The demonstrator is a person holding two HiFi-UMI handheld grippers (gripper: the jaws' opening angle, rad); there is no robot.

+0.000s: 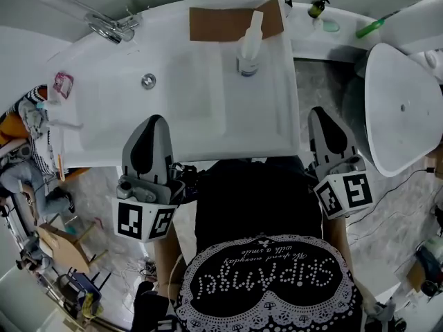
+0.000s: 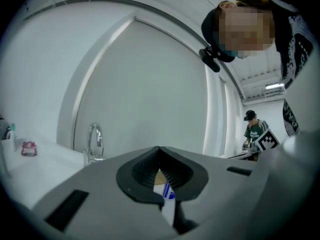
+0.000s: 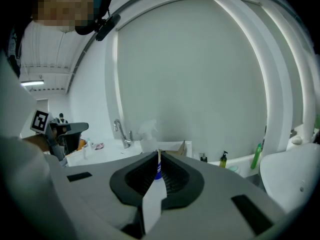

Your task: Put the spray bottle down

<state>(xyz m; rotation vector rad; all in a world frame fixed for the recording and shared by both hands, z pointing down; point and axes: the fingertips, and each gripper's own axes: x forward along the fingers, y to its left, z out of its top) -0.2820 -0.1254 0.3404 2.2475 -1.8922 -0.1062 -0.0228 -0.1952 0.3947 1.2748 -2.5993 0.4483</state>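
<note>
- Cool, even, washed-out light in all views; shadows faint.
- White sink (image 1: 111,102) nearly blown out in the head view.
- Gripper views bulge, with dark corners; a ceiling lamp (image 2: 274,87) glows.
- Spray bottle (image 3: 145,129) hazy; near jaws soft.

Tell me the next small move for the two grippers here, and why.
Probably none on the bottle: hold both grippers off it. The spray bottle stands upright on the sink's back ledge beside the cardboard, touched by nothing. The left gripper and right gripper are both shut and empty, at the sink's near edge, well short of the bottle, so the set-down looks done.
</note>
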